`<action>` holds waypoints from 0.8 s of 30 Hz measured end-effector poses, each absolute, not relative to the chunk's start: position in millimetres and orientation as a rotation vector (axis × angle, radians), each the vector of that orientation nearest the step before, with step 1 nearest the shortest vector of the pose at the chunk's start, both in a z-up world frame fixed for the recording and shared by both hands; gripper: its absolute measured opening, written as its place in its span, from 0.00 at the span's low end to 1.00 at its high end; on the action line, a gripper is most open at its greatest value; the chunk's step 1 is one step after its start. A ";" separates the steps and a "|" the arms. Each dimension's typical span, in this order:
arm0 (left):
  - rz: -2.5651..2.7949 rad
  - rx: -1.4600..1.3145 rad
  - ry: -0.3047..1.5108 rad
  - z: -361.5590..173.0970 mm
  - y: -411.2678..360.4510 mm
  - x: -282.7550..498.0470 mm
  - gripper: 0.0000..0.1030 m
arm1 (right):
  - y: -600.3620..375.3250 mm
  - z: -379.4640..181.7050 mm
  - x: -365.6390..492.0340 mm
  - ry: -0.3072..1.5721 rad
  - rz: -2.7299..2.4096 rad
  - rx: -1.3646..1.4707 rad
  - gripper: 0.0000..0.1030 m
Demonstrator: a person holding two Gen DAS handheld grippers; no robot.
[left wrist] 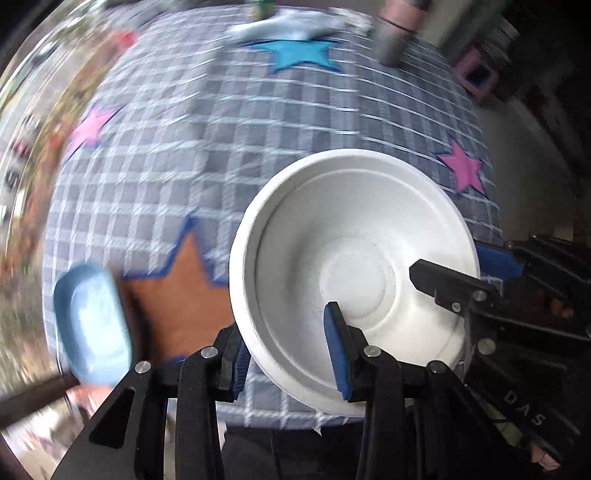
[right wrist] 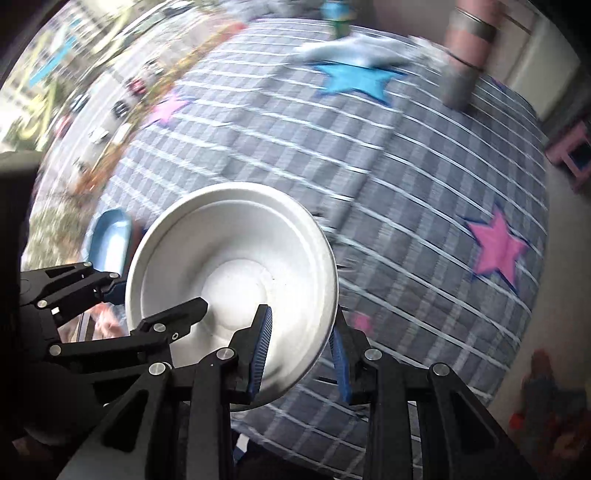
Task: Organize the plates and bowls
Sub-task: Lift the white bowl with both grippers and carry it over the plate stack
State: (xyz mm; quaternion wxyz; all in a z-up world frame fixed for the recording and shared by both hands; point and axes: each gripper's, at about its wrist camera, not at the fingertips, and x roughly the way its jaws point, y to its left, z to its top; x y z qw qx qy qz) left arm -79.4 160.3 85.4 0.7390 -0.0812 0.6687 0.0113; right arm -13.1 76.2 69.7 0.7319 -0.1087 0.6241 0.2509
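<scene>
A white bowl (left wrist: 354,258) (right wrist: 236,266) hangs above the grey checked cloth (left wrist: 221,147) (right wrist: 406,184), held at two sides of its rim. In the left wrist view my left gripper (left wrist: 288,358) is shut on the bowl's near rim, with one blue pad inside the bowl and one outside. My right gripper (right wrist: 300,354) is shut on the opposite rim the same way. Each gripper also shows in the other's view: the right gripper (left wrist: 465,269) and the left gripper (right wrist: 147,299). A small light-blue dish (left wrist: 92,325) (right wrist: 110,236) lies on the cloth left of the bowl.
The cloth carries sewn stars in blue, pink and orange. At its far side stand a grey and pink cylinder (left wrist: 395,33) (right wrist: 465,55) and a pale crumpled item (left wrist: 288,26) (right wrist: 351,48). A pink stool (left wrist: 476,74) (right wrist: 576,155) stands on the floor to the right. The background is motion-blurred.
</scene>
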 end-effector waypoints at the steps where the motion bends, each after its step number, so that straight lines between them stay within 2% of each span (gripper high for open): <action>1: 0.058 -0.212 1.467 86.2 175.1 -89.3 0.40 | 88.6 70.7 -17.4 1.370 0.584 -0.259 0.33; 12: 0.380 -0.419 1.443 81.8 296.0 -168.3 0.39 | 240.5 66.6 -70.5 1.319 0.869 -0.537 0.33; 19: 0.458 -0.464 1.419 79.5 346.4 -178.8 0.37 | 301.3 59.1 -79.2 1.315 0.918 -0.616 0.33; 24: 0.494 -0.437 1.310 103.3 368.1 -176.7 0.38 | 321.1 76.6 -75.1 1.287 0.930 -0.591 0.33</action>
